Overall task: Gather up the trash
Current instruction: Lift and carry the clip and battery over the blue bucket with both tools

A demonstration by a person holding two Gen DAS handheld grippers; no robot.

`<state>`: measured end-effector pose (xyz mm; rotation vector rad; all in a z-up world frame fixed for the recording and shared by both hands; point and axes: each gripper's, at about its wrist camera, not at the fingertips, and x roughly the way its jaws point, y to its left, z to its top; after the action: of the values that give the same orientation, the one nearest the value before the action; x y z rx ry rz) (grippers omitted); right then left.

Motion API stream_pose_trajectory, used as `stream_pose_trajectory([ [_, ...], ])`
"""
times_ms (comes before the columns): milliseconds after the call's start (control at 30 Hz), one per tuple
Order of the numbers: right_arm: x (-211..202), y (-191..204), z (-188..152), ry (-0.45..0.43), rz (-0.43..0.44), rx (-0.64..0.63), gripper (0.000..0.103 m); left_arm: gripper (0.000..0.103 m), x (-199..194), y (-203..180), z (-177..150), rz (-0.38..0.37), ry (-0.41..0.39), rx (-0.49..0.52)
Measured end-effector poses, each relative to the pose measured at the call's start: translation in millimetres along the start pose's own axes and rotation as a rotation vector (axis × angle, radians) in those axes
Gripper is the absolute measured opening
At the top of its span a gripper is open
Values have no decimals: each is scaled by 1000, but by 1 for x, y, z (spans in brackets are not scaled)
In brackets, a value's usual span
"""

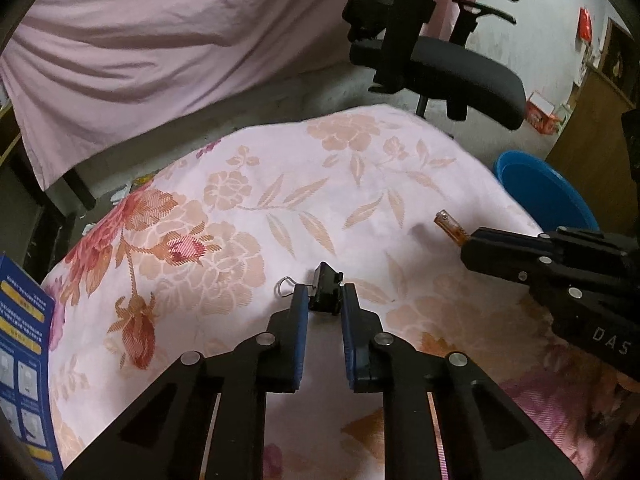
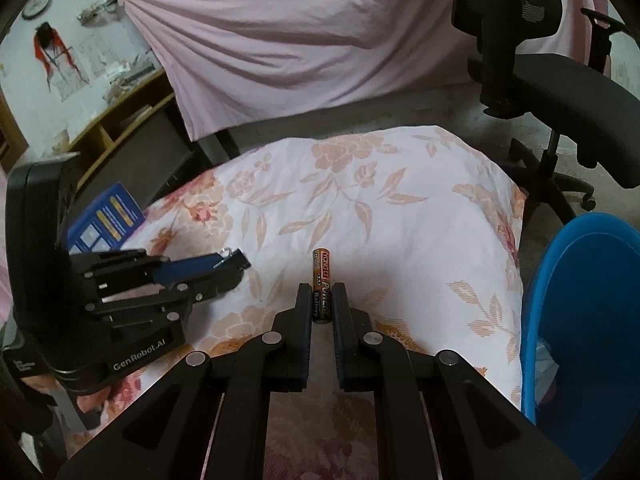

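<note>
Two grippers, one in each of my hands, hang over the flowered cloth (image 1: 280, 208), and each is clamped on a piece of trash. My left gripper (image 1: 325, 300) pinches a black binder clip (image 1: 326, 290) between its blue pads, the clip's wire loop sticking out to the left. My right gripper (image 2: 322, 300) grips a battery (image 2: 322, 280) lengthwise, its far end poking past the fingertips. A blue bin (image 2: 588, 320) stands just right of the cloth.
</note>
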<state>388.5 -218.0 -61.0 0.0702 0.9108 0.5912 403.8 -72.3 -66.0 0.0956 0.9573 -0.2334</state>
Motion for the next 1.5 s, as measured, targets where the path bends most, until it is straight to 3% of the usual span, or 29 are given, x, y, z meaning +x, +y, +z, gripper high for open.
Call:
stream_pose_trajectory([
  [200, -19, -1, -2, -102, 35, 5, 8, 13, -30, -3, -4, -33, -144, -80],
  [467, -74, -7, -6, -385, 38, -12, 8, 13, -76, -23, 13, -96, -378, -137],
  [667, -136, -19, -14, -667, 6, -2, 8, 13, -117, -55, 26, -129, -561, -68],
  [900, -181, -34, -28, -828, -87, 29, 8, 13, -148, -107, 37, -163, -686, 99],
  [1133, -211, -56, -48, -909, -163, 59, 8, 13, -148, -163, 39, -186, -736, 240],
  [1367, -226, -83, -68, -888, -215, 109, 8, 13, -128, -199, 44, -240, -681, 276],
  [1500, -227, -102, -72, -840, -227, 166, 8, 13, -109, -218, 50, -258, -608, 273],
])
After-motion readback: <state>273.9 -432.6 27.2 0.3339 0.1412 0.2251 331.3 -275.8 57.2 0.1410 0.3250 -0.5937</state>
